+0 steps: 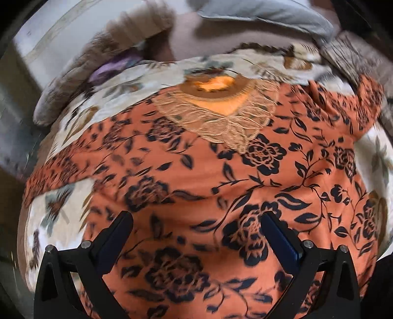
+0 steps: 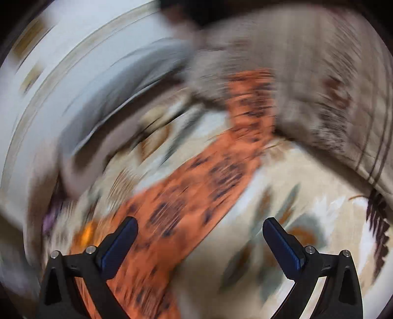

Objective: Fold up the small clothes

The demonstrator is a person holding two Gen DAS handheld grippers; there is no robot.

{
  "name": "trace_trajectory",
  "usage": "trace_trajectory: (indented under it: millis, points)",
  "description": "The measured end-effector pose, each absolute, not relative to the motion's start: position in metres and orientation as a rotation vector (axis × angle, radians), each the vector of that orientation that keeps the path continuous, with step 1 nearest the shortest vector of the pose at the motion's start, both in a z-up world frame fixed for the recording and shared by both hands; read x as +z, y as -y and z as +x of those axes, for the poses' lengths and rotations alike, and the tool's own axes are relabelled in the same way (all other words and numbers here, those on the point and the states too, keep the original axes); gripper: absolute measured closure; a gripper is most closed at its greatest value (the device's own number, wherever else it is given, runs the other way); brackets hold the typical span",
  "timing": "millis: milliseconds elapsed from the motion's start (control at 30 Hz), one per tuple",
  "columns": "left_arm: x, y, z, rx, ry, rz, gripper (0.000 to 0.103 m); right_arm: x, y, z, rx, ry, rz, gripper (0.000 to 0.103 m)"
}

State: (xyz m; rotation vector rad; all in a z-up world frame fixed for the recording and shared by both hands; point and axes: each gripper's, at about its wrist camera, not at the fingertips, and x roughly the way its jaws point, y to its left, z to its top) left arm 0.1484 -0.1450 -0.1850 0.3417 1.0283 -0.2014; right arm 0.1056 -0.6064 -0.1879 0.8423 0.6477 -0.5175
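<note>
Orange floral top spread flat beneath open left claw.

Top flat on bedsheet; pillow behind.

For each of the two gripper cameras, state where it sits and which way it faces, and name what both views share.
Left wrist: sits on the left gripper, looking down over open fingers at the orange floral top spread flat, lace collar at the far end.
Right wrist: sits on the right gripper, fingers open, facing a sleeve of the top; heavily motion-blurred.
Shared: the top, the cream floral bedsheet and a grey pillow.
</note>
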Motion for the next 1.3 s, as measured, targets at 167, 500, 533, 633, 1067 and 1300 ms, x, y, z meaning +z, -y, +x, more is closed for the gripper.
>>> trace_trajectory:
  millis: [167,500,533,633,1067,1300]
  points:
    - [-0.194,0.162,0.17,-0.232,-0.982,0.373,0.0,-0.229,0.702,0.125,-0.598,-0.583,0.992,0.018]
    - [-0.187,0.176,0.216,-0.229,-0.957,0.316,0.0,-0.275,0.758,0.183,-0.62,-0.586,1.005,0.082]
    - [-0.184,0.174,0.218,-0.225,-0.952,0.309,0.0,-0.272,0.755,0.183,-0.603,-0.568,0.988,0.097]
    - [-0.178,0.162,0.22,-0.217,-0.941,0.287,0.0,-0.244,0.729,0.186,-0.563,-0.521,0.869,0.098]
    - [-0.161,0.055,0.207,-0.119,-0.89,0.172,0.0,-0.123,0.472,0.237,-0.054,-0.522,0.571,0.098]
    - [-0.149,-0.02,0.191,-0.033,-0.858,0.101,0.0,-0.161,0.29,0.266,0.159,-0.693,0.483,0.098]
